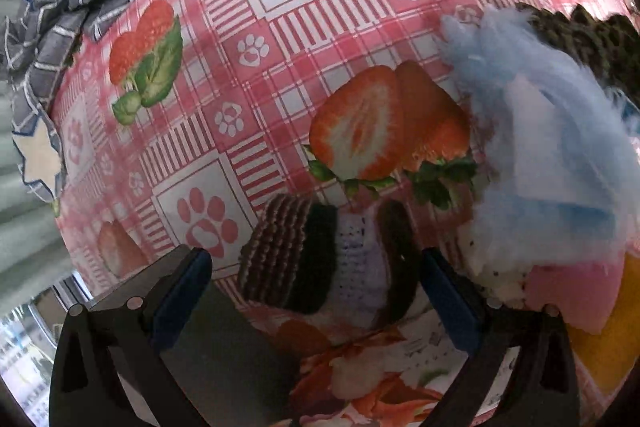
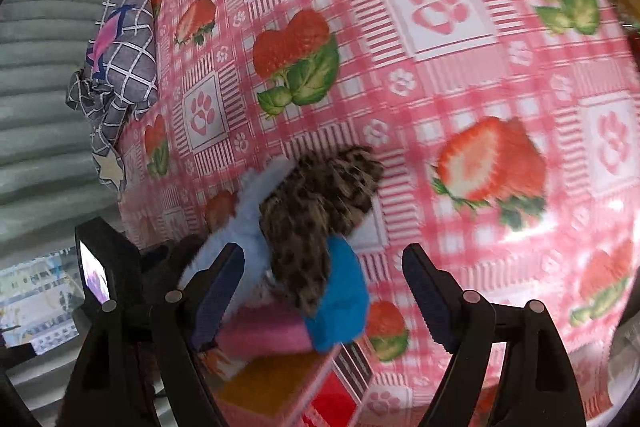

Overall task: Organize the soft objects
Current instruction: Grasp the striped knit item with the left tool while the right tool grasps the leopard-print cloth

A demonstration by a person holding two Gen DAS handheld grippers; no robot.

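Strawberry-print surface [image 1: 304,39] sat mostly bare w/ soft pile [image 2: 304,227] bunched near edge, knit piece [image 1: 320,259] between left gripper [image 1: 316,291] jaws, both it & right gripper [image 2: 324,291] spread wide, gripping nothing — sorting looked barely started.

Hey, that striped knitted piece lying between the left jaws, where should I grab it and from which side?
Grip the knitted piece across its folded middle, coming straight down and forward from the left gripper. Its open jaws already flank it, and the dark striped end and the dark right edge are ridges that the pads can close on. It lies flat on the strawberry tablecloth, so scoop low.
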